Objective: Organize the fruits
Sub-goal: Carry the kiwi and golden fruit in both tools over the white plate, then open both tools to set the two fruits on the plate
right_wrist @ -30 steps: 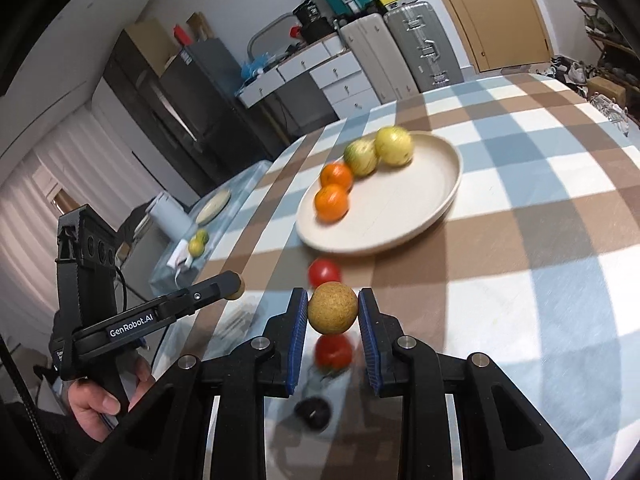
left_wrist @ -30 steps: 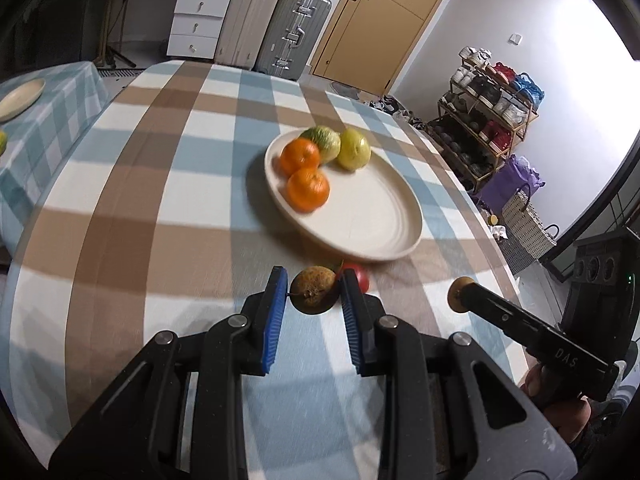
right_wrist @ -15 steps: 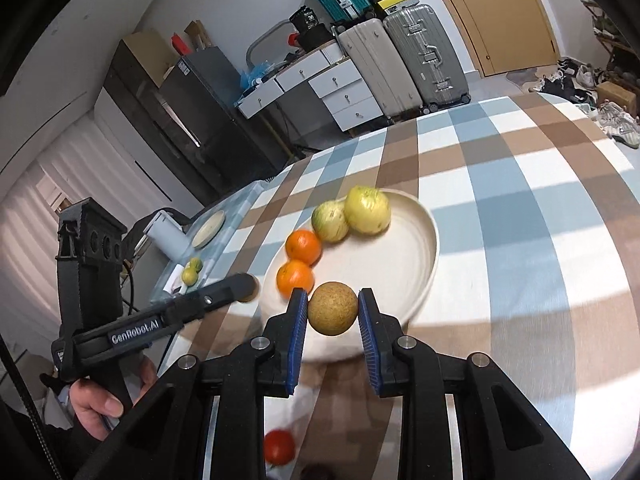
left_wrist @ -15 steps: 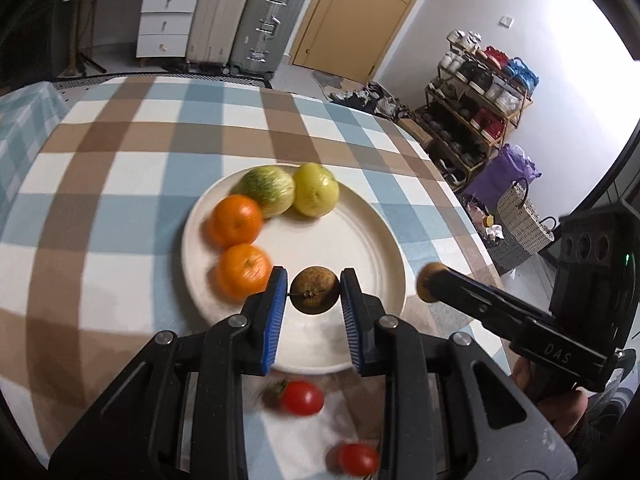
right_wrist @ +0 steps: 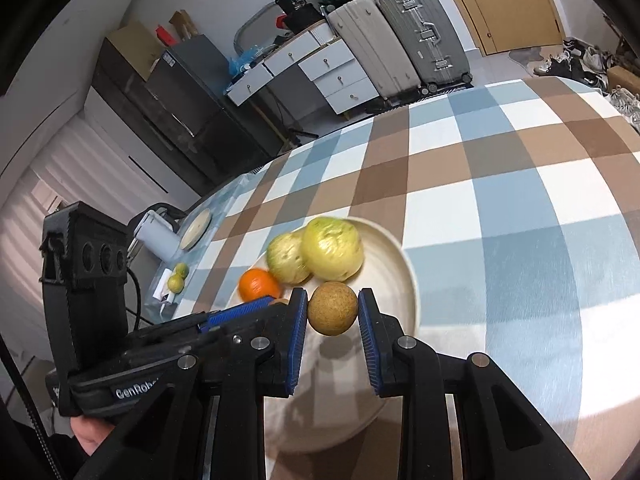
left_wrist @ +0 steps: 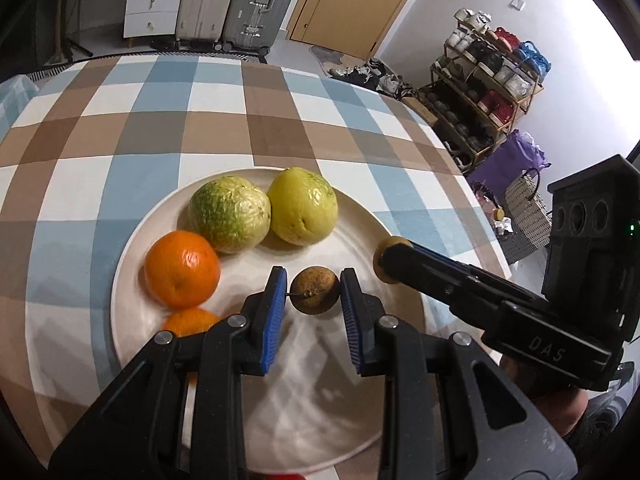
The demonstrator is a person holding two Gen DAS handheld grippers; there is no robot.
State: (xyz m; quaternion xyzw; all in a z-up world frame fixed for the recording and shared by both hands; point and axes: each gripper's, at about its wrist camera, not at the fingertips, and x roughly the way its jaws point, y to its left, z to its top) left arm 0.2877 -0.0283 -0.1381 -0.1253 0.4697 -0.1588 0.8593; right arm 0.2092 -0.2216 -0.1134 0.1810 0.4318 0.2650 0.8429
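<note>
Plate [left_wrist: 248,408] already has two guavas [left_wrist: 264,212] at 12, oranges [left_wrist: 182,268] at 9. Left gripper [left_wrist: 313,294], right gripper [right_wrist: 333,312] each clamped on brown fruit [left_wrist: 315,290], over plate; drops pending.

I see a small brown, rough-skinned fruit [left_wrist: 314,290] with a thin stem held just below the middle of my left view, over the cream plate [left_wrist: 128,280]. A second round tan fruit [right_wrist: 332,309] sits centre frame in my right view, also above the plate. On the plate, left of centre in the left view, lie a wrinkled green fruit [left_wrist: 229,213] touching a smoother yellow-green fruit [left_wrist: 302,206], and below them an orange [left_wrist: 182,268] with another orange [left_wrist: 192,322] half hidden.
</note>
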